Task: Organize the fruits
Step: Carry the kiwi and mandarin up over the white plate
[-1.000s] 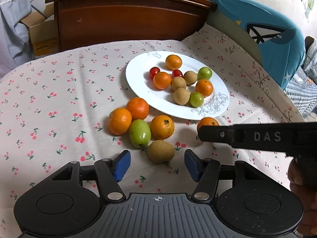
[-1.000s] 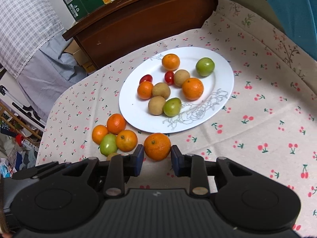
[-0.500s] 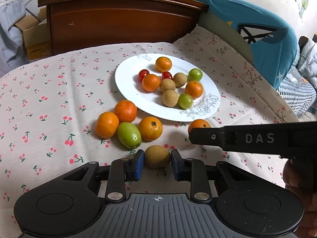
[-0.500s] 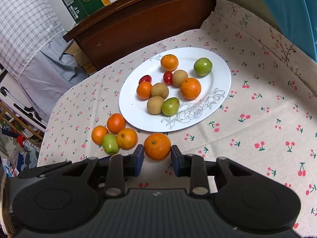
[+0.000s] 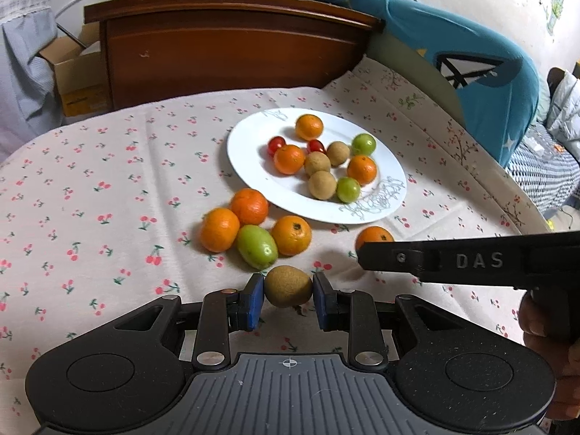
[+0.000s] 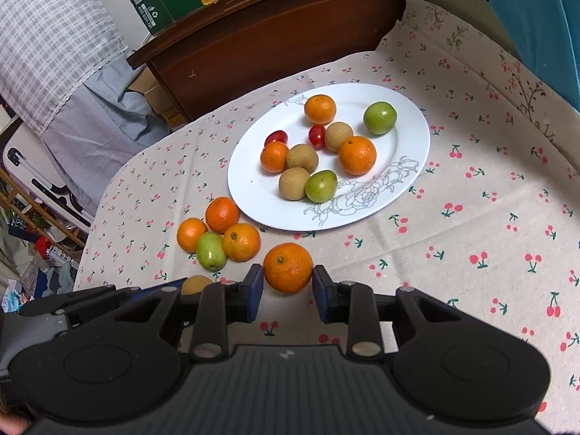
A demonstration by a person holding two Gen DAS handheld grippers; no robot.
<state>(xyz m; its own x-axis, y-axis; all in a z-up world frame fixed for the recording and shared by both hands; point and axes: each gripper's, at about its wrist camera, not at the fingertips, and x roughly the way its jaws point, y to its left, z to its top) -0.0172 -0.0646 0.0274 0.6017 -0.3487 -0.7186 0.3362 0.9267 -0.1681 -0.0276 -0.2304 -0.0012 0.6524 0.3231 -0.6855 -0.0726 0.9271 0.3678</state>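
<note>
Both grippers pinching fruit on cloth near plate's front rim.

We note left gripper (image 5: 288,291) clamps the kiwi (image 5: 288,286), right gripper (image 6: 288,282) an orange (image 6: 288,267); plate (image 6: 409,145) holds ten fruits, cloth (image 6: 489,224) right lies bare.

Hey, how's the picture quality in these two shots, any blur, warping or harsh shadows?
Left wrist view: fisheye bends the wooden headboard into a curve; the kiwi in the left claw is sharp; soft shadows. Right wrist view: dark vignetted corners; the orange in the right claw is crisp; even, glare-free light.
</note>
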